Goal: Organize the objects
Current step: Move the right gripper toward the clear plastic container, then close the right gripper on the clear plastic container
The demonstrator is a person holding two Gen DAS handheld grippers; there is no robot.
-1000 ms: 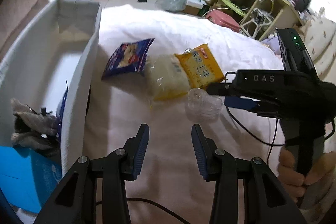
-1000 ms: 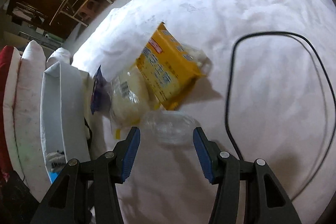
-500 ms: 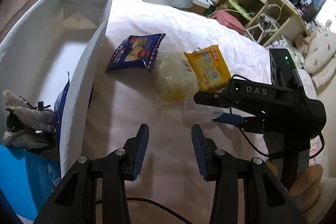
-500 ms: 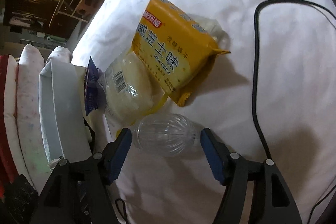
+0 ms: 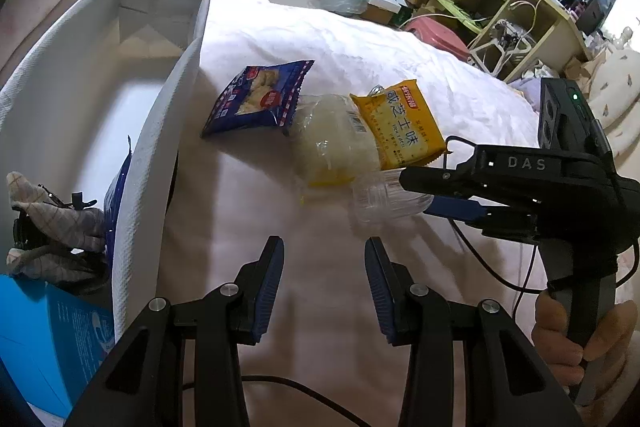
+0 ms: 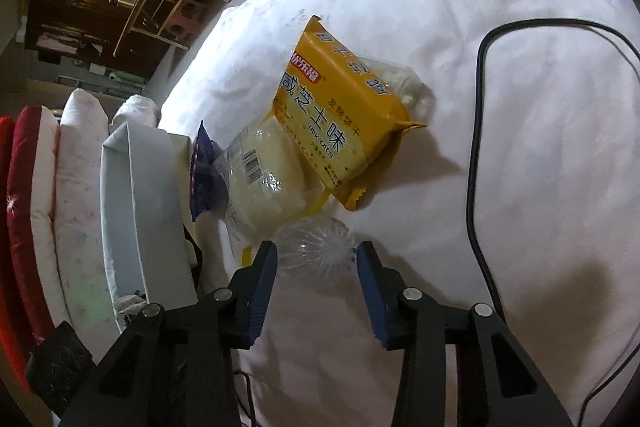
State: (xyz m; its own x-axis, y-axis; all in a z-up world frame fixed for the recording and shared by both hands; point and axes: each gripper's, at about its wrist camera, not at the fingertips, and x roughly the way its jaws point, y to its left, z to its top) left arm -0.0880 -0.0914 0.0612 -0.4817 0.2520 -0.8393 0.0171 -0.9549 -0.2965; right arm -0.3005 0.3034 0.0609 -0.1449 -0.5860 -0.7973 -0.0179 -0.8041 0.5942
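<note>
1. Left wrist view: the left gripper hangs part-open over the white bedcover, nothing between its jaws. Only here do the white bin interior, with cloth and blue box, and the person's hand show. Three snack packets: blue, clear, yellow.

2. Right wrist view: the right gripper, jaws just closing, presses one clear plastic bottle. Only here: one black cable.
</note>
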